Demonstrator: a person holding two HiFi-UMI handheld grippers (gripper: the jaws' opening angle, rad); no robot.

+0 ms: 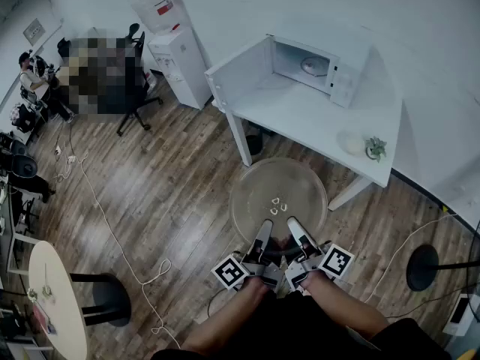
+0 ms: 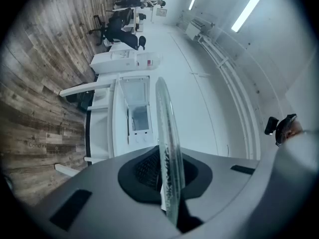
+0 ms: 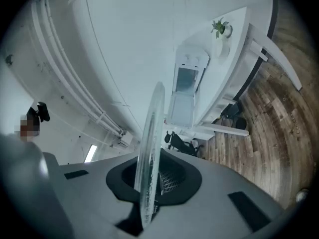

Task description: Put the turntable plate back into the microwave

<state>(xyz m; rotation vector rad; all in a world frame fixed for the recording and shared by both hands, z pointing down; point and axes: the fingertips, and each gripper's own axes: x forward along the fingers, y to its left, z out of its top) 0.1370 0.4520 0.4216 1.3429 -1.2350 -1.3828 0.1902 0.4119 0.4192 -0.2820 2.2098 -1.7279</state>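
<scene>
- The left tool (image 1: 262, 237) is clamped on the near rim of the glass plate (image 1: 279, 193), at about 7 o'clock on the disc.
- In the left gripper view the plate (image 2: 165, 118) shows edge-on. It runs straight out between the jaws of the left tool (image 2: 167, 176), and the dark pads press it from both sides.
- The right tool (image 1: 297, 232) grips the same rim just beside the left one, at about 5 o'clock on the disc.
- In the right gripper view the plate's edge (image 3: 152, 133) stands between the jaws of the right tool (image 3: 149, 183), pinched the same way.
- The plate is held roughly level in the air over the wooden floor (image 1: 165, 178). It is well short of the white tabletop (image 1: 315, 118) at 12 o'clock.
- Three small raised feet show near the plate's middle.
- The microwave (image 1: 319, 64) sits on the far end of the tabletop, at about 12 to 1 o'clock from the plate.
- Its door (image 1: 238, 73) is swung wide open toward 9 o'clock, and the white inside is in plain sight.
- A small potted plant (image 1: 375, 148) stands on the tabletop at 4 o'clock from the microwave, near the corner.
- A water dispenser (image 1: 176, 51) stands on the floor at 9 o'clock from the microwave, with a black office chair (image 1: 135, 96) beyond it.
- A pale cable (image 1: 112, 231) trails over the floor at 9 o'clock from the tools.
- A black round stand base (image 1: 422, 267) sits at 3 o'clock.
</scene>
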